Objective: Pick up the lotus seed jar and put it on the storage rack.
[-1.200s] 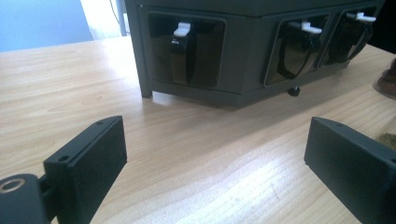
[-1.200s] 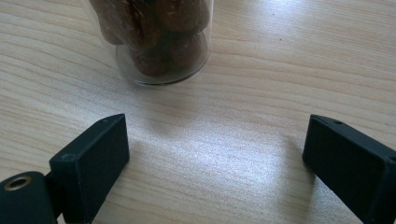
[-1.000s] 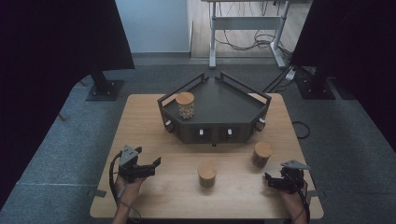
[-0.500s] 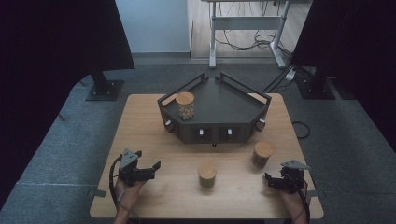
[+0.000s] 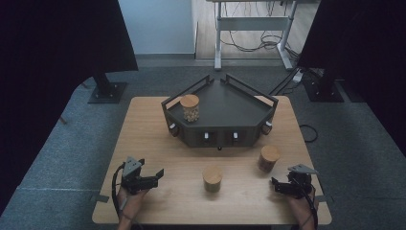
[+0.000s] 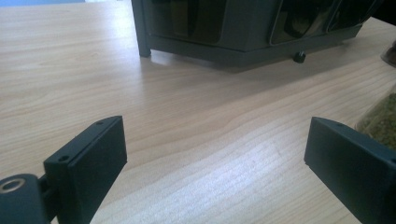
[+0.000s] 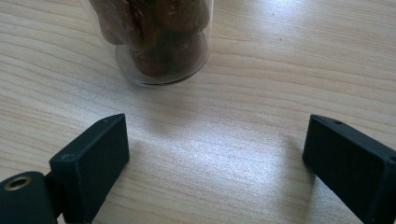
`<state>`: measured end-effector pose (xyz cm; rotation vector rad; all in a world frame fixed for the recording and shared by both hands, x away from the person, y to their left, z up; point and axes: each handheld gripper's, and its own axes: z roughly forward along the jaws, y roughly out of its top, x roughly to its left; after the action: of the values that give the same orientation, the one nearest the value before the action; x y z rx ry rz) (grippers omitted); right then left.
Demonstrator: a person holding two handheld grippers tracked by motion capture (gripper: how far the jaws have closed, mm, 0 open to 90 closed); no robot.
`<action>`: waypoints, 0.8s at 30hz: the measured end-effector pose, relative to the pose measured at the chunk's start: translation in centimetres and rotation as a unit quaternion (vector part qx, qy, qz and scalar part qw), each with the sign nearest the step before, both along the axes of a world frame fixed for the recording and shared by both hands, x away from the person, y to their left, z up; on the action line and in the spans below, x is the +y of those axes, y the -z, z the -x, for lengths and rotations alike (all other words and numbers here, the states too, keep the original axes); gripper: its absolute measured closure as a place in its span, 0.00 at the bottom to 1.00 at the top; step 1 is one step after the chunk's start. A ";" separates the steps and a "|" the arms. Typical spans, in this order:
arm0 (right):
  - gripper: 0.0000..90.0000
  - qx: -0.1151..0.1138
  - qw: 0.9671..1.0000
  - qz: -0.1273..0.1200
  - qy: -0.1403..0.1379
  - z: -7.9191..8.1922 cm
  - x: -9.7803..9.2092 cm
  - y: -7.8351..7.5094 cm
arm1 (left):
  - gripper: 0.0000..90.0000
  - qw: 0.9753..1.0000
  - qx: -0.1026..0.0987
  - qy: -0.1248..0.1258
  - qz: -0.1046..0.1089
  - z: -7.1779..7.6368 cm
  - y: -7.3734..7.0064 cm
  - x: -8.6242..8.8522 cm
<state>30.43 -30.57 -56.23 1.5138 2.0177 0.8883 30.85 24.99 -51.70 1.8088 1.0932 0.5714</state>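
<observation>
Three cork-lidded glass jars are in the high view. One jar [image 5: 189, 107] stands on the dark five-sided tray [image 5: 230, 108]. A second jar [image 5: 212, 178] stands mid-table, and a third jar [image 5: 269, 158] to its right. My left gripper [image 5: 157, 176] is open near the front left, its jaws pointing right toward the middle jar. In the left gripper view, the left gripper [image 6: 215, 154] has bare wood between its jaws and a jar's edge [image 6: 380, 122] at the right. My right gripper [image 5: 276, 186] is open just short of the third jar. In the right gripper view, the right gripper [image 7: 215, 149] faces the brown-filled jar [image 7: 159, 39].
The tray stands on a dark base with small knobs [image 5: 206, 136] along its front, at the back middle of the wooden table [image 5: 143, 139]. Its underside and a foot [image 6: 299, 57] show in the left gripper view. Black stands and a metal desk frame [image 5: 249, 28] lie beyond the table.
My left gripper has drifted slightly toward the table's near edge. The right gripper and the jars have not moved.
</observation>
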 end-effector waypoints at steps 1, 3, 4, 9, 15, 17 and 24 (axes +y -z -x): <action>0.07 0.000 1.000 0.000 0.000 0.0 0.0 0.0 | 0.06 1.000 0.000 0.000 -0.001 0.0 0.1 0.0; 0.07 0.000 1.000 0.000 0.000 0.0 0.0 0.0 | 0.06 1.000 0.001 -0.001 0.000 0.1 0.2 0.0; 0.07 0.000 1.000 0.000 0.000 0.0 0.0 0.0 | 0.06 1.000 0.002 -0.001 -0.001 0.1 0.2 0.1; 0.07 0.000 1.000 0.000 0.000 0.0 0.0 0.0 | 0.06 1.000 0.006 -0.002 -0.002 0.3 0.5 0.1; 0.07 0.000 1.000 0.000 0.000 0.0 0.0 0.0 | 0.06 1.000 0.010 -0.003 -0.004 0.4 0.8 0.2; 0.07 0.000 1.000 0.000 0.000 0.0 0.0 0.0 | 0.06 1.000 0.010 -0.003 -0.007 0.5 0.9 0.2; 0.07 0.000 1.000 0.000 0.000 0.0 0.0 0.0 | 0.06 1.000 0.013 -0.004 -0.007 0.7 1.2 0.2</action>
<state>30.43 -30.57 -56.23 1.5138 2.0176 0.8883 30.14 25.24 -52.91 1.8293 1.1165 0.5627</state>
